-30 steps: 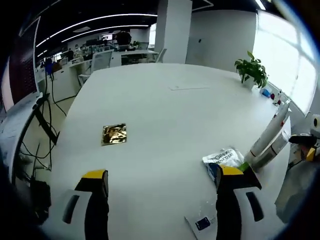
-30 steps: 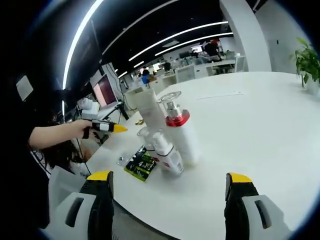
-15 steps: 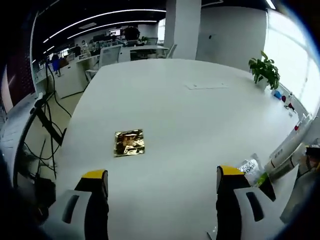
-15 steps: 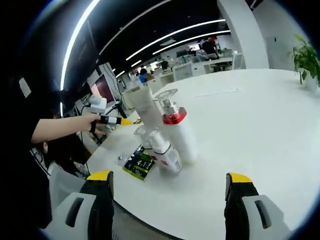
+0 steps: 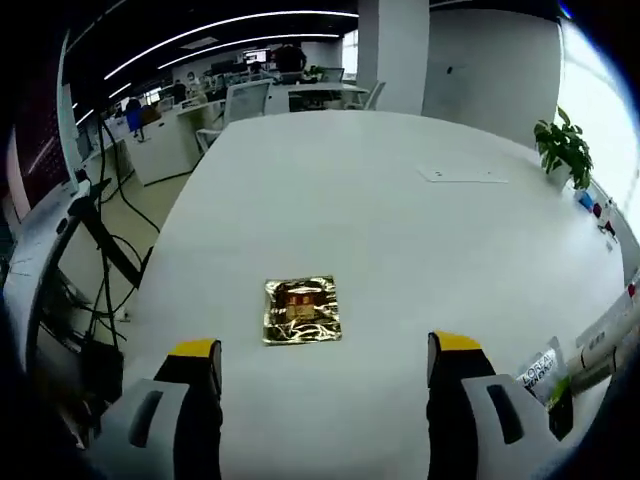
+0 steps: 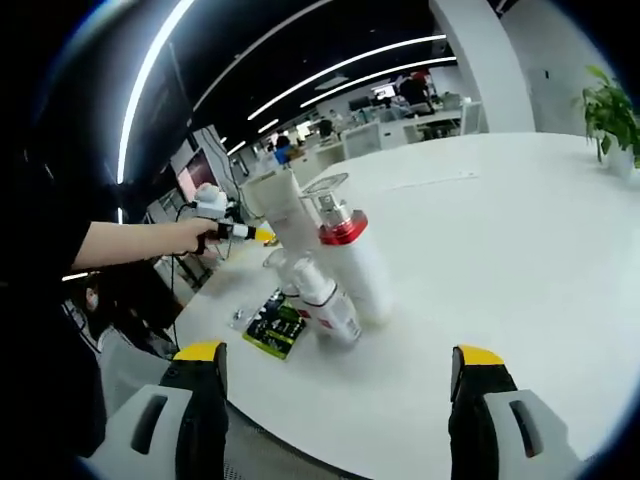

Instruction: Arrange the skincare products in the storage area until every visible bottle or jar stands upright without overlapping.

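Note:
In the right gripper view a cluster of skincare products stands close together near the table's edge. It has a white bottle with a red collar and clear cap, a smaller white bottle leaning against it, and a tall white tube behind. A dark green sachet lies flat beside them. My right gripper is open, short of the cluster. A hand holds my left gripper just left of the tube. In the left gripper view my left gripper is open, and a gold sachet lies just beyond its jaws.
A white sachet with print and white tubes sit at the right edge of the left gripper view. A potted plant and a flat sheet are far across the white table. Desks and cables lie beyond.
The left gripper view has swung left, bringing the gold sachet between the jaws and pushing the tubes to the edge. In the right gripper view the hand-held left gripper moved closer to the tube.

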`<state>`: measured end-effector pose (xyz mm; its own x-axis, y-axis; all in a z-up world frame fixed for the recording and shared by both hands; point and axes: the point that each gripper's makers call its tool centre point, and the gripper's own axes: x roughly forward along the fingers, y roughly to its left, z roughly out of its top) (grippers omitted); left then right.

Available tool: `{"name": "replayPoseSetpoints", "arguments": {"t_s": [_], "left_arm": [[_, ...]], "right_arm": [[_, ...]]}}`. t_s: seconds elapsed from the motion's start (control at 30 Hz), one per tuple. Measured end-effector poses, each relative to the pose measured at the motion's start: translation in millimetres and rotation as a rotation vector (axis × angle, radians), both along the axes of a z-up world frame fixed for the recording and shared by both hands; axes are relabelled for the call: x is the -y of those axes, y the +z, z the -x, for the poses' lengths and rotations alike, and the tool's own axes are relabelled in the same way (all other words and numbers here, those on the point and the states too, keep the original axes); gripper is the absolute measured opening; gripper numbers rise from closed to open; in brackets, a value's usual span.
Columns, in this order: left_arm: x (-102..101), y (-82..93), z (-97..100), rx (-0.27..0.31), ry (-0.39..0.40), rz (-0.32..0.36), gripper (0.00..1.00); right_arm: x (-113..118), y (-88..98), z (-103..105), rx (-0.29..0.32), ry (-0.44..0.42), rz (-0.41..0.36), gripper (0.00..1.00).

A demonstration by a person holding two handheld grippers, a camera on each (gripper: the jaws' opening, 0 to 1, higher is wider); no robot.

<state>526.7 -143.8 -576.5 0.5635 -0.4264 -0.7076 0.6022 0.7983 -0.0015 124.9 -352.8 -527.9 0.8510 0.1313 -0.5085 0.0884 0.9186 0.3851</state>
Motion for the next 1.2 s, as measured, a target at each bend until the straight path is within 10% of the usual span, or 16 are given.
{"name": "replayPoseSetpoints", "arguments": {"t_s": [1.2], "left_arm": [[-3.5,-32.4,-29.5,-0.062,0.086,-0.105,0.50]], "right_arm": [[2.1,-3.2,1.8,-0.015,-0.017,-0.016,0.97]]}}
